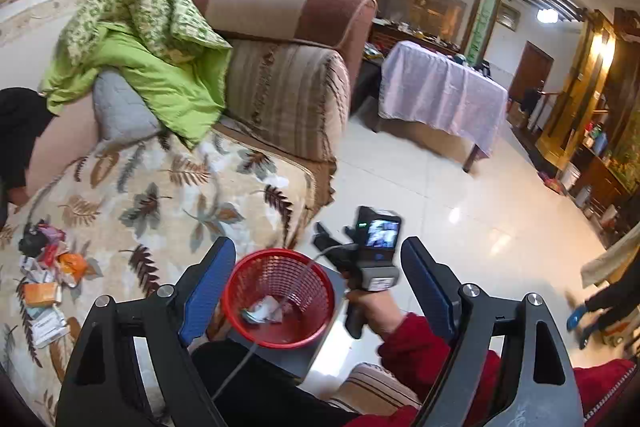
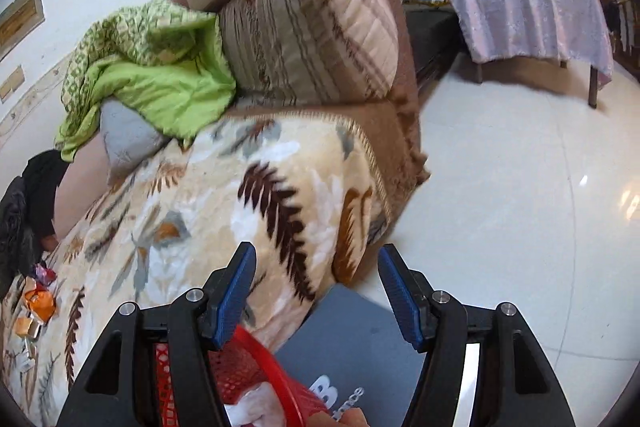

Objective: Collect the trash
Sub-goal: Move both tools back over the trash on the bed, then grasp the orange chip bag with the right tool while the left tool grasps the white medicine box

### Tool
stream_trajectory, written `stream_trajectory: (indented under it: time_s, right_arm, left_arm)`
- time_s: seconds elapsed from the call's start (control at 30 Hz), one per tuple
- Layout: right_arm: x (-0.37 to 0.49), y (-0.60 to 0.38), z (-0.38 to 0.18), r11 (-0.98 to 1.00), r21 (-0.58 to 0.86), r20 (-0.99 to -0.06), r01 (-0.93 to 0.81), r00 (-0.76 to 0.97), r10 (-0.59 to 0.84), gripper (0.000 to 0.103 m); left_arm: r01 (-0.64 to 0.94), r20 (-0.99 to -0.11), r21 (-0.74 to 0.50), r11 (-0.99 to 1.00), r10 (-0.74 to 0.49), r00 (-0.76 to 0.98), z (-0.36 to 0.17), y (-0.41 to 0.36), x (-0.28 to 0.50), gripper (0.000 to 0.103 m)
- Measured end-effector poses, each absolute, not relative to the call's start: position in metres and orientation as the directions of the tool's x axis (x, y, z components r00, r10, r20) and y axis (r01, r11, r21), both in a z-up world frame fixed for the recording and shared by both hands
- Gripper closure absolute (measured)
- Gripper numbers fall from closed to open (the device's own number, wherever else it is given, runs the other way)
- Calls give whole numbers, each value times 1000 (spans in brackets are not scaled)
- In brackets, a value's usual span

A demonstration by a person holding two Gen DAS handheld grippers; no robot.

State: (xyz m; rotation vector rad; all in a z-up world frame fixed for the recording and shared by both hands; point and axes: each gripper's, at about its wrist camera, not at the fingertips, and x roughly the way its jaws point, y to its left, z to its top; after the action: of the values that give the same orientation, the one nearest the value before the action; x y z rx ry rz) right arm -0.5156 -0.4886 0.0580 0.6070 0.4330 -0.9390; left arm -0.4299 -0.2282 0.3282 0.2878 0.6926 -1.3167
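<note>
**Between drops: claws empty, more litter waiting on the sofa**

Now well spread, the left claw (image 1: 320, 291), blue pads clear of everything, nothing between them. Directly below and ahead of it, framed by its fingers, the red mesh basket (image 1: 280, 297), with crumpled white paper (image 1: 264, 311) lying at the bottom. Beneath the basket, a grey box (image 1: 296, 359) serving as a stand. Just to the right of the basket, the right claw (image 1: 332, 239) seen from behind, gripped in a hand (image 1: 372, 311) with a red sleeve.

From its own camera, the right claw (image 2: 316, 291) about half spread and empty too; under its left finger the basket rim (image 2: 256, 367), past its tips the edge of the leaf-print blanket (image 2: 224, 187) and bare floor tiles (image 2: 520, 207).

Remaining trash (image 1: 44, 275) far off to the left of the left claw: a scatter of wrappers, an orange packet and small cartons on the blanket. Also visible at the far left edge of the right wrist view (image 2: 36, 299).

By the look of it, one drop into the basket finished and the next pickup not yet begun. Next move probably a swing of the left claw leftward and down toward the pile, jaws kept wide, then a pinch on a single loose piece. Care needed not to snag the soft blanket pile along with a wrapper, nor to knock the light basket off its box.
</note>
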Motion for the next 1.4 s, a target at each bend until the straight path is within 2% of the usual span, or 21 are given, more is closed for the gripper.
stream_trajectory:
  time_s: [0.13, 0.23, 0.33, 0.47, 0.63, 0.9, 1.07, 1.27, 1.33, 1.37, 1.4]
  right_arm:
    - [-519, -477, 107, 461, 236, -531, 856, 511, -676, 35]
    - [-510, -453, 148, 528, 233, -471, 816, 570, -673, 35]
    - [-489, -423, 179, 626, 242, -418, 741, 662, -622, 30]
    - [-445, -387, 192, 752, 270, -417, 602, 777, -472, 28]
    - [-375, -346, 176, 834, 327, -467, 444, 843, -266, 27]
    - [-237, -292, 134, 868, 411, -602, 279, 798, 29, 23]
    - [-150, -259, 94, 871, 425, -681, 249, 722, 126, 23]
    - [-69, -238, 56, 890, 360, -732, 281, 676, 83, 23]
    - [-53, -236, 42, 895, 335, -746, 293, 663, 62, 28]
    - [-50, -236, 37, 895, 343, -745, 287, 663, 73, 47]
    - [-47, -237, 33, 889, 369, -740, 270, 665, 105, 60]
  left_arm:
    - [936, -595, -200, 289, -795, 118, 336, -212, -422, 19]
    - [919, -590, -230, 321, -797, 131, 337, -200, -407, 19]
    - [893, -599, -275, 357, -790, 132, 327, -188, -379, 19]
    - [822, -640, -279, 496, -734, 225, 294, -160, -320, 19]
    - [697, -682, -224, 681, -621, 387, 242, -98, -249, 19]
    - [411, -739, -312, 857, -490, 462, 144, 14, -117, 19]
    - [354, -768, -311, 882, -452, 453, 90, 38, -54, 19]
    - [409, -760, -303, 861, -477, 441, 57, 24, -3, 19]
    - [412, -748, -309, 857, -487, 451, 53, 19, 6, 19]
    - [419, -736, -326, 848, -505, 450, 50, 18, 11, 19]
    - [417, -732, -342, 842, -517, 443, 45, 17, 16, 19]
